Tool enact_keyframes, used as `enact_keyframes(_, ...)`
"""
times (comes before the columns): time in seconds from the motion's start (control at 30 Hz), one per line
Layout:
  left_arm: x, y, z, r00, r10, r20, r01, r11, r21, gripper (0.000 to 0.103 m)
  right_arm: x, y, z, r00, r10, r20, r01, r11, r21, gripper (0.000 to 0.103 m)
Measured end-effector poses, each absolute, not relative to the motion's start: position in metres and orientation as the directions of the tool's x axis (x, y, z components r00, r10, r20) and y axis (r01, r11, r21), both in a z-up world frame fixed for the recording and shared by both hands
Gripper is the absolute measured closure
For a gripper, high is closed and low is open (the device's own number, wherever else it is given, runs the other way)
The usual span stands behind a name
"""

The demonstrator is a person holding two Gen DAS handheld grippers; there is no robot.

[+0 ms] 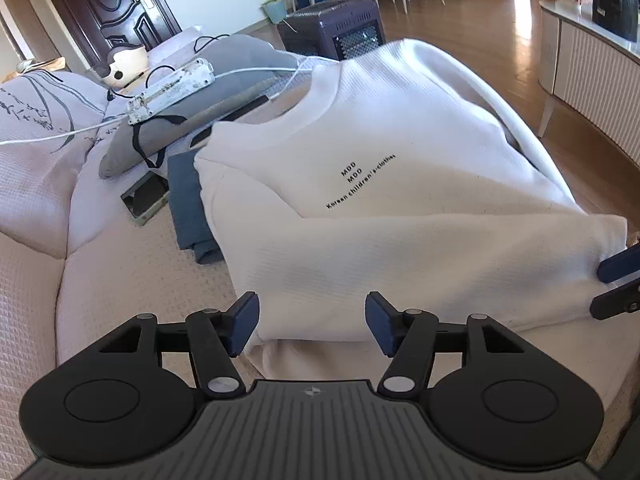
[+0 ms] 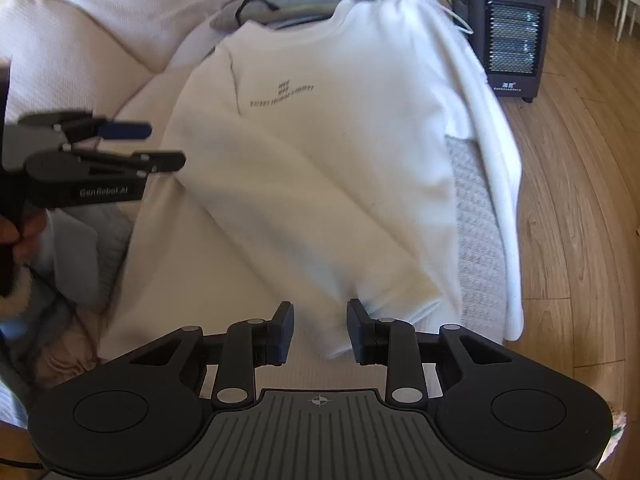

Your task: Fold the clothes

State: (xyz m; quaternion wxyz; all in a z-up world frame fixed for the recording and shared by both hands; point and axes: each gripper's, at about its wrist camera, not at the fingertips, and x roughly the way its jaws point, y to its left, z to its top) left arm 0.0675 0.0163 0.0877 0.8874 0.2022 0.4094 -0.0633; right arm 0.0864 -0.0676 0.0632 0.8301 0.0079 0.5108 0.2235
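Observation:
A white sweatshirt [image 1: 360,152] with small black lettering lies face up on a pale sofa [image 1: 132,280], one sleeve [image 1: 440,248] folded across its body. My left gripper [image 1: 312,322] stands open over the near hem, the cloth lying below the gap, pads clear of it. In the right wrist view this gripper [image 2: 160,144] hovers beside the sweatshirt's [image 2: 320,152] left edge, held by a hand. My right gripper [image 2: 320,332] is open just above the sleeve cuff [image 2: 416,300], gripping nothing. Its fingertips [image 1: 618,268] show at the right edge of the left wrist view.
Beyond the collar lie a grey cushion [image 1: 224,80], a white power strip [image 1: 172,90] with cables, a folded blue cloth [image 1: 188,204] and a phone [image 1: 146,200]. A dark heater [image 2: 508,36] stands on the wooden floor [image 2: 580,200] to the right. A white cabinet [image 1: 592,68] is far right.

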Motion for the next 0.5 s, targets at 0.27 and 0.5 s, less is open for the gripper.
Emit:
enact_keyframes(0.27,0.066,0.019,0.081,0.636,0.059,-0.770,0.285,0.909,0.305,0.039,0.088,-0.053,0.054,0.399,0.326,-0.857,-0.442,0.887,0.132,0.075)
enact_keyframes(0.5,0.063,0.021,0.087,0.640,0.054,-0.766,0.287,0.909,0.304,0.039,0.082,-0.054,0.064,0.389,0.348,-0.853,-0.443,0.883,0.158,0.094)
